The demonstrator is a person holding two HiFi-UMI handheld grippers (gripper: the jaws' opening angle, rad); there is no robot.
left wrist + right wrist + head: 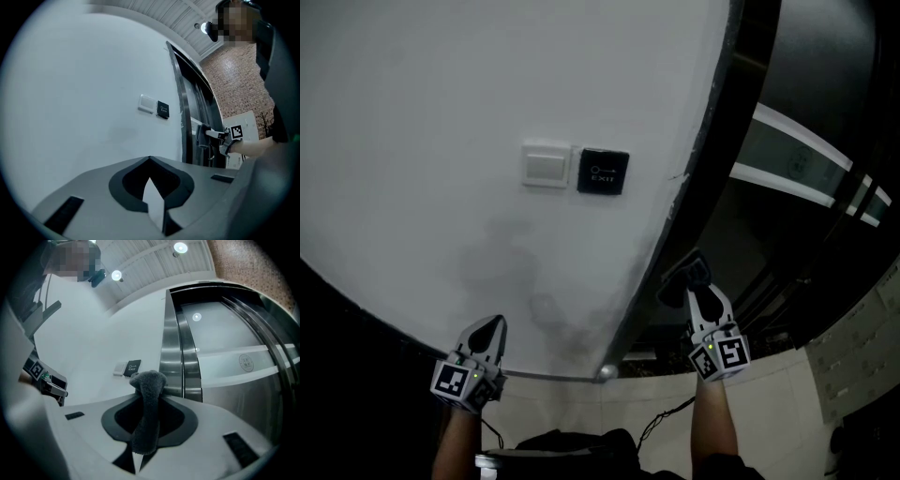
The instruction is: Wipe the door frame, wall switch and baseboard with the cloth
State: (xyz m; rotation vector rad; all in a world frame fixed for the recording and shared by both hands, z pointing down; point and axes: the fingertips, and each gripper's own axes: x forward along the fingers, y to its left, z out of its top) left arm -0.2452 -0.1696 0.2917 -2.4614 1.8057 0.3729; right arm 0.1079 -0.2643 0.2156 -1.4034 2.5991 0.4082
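A white wall switch [546, 166] and a black EXIT button [603, 172] sit side by side on the white wall. The dark door frame [701, 150] runs down the wall's right edge. My right gripper [689, 279] is shut on a dark grey cloth [148, 385], held just right of the frame's lower part; the cloth [686, 274] bulges out past the jaws. The metal frame strips [174, 352] stand straight ahead of it. My left gripper [490, 328] is low against the wall, below and left of the switch, shut with nothing between its jaws.
A glass door panel with a pale band [797, 159] lies right of the frame. Pale floor tiles [769, 403] and a metal strip [562, 375] run under the wall. A dark band [347, 319] borders the wall at lower left. A brick wall [239, 89] stands beyond the door.
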